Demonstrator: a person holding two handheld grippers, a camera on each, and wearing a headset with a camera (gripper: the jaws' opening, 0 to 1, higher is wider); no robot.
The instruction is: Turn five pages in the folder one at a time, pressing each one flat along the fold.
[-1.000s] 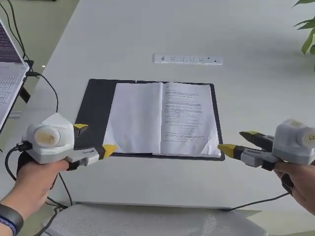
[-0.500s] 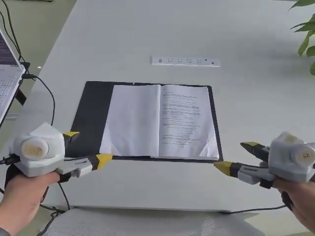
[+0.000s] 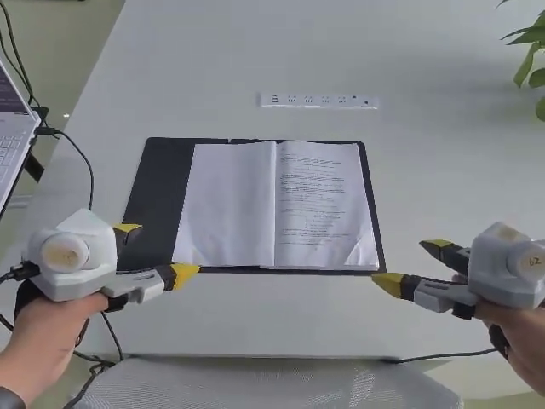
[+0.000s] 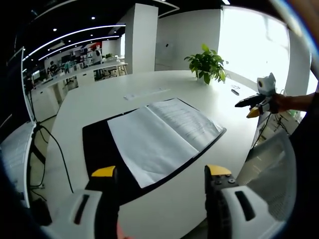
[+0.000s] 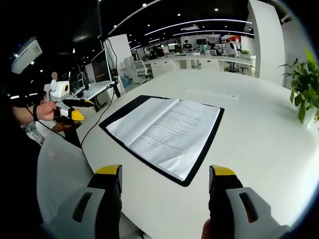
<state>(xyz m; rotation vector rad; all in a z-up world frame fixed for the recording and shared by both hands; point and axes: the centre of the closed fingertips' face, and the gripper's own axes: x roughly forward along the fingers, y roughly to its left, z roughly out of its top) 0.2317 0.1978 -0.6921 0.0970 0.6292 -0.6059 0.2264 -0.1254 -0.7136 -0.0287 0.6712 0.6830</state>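
A black folder (image 3: 157,200) lies open on the white table, with a blank page (image 3: 230,204) on its left and a printed page (image 3: 322,204) on its right. The same folder (image 4: 104,149) shows in the left gripper view and again (image 5: 119,117) in the right gripper view. My left gripper (image 3: 156,253) hovers open at the folder's near left corner, holding nothing. Off the near right corner, my right gripper (image 3: 417,266) is also open and holds nothing. The printed page's near right corner (image 3: 364,256) curls up slightly.
A white power strip (image 3: 319,100) lies on the table beyond the folder. A laptop (image 3: 10,141) with cables (image 3: 81,162) stands at the left edge. Plant leaves (image 3: 530,68) reach in at the far right. A grey chair back (image 3: 264,383) is below the table's near edge.
Both grippers have dropped a little toward the near table edge and stay open. The folder and its pages look the same; the head camera has shifted slightly.
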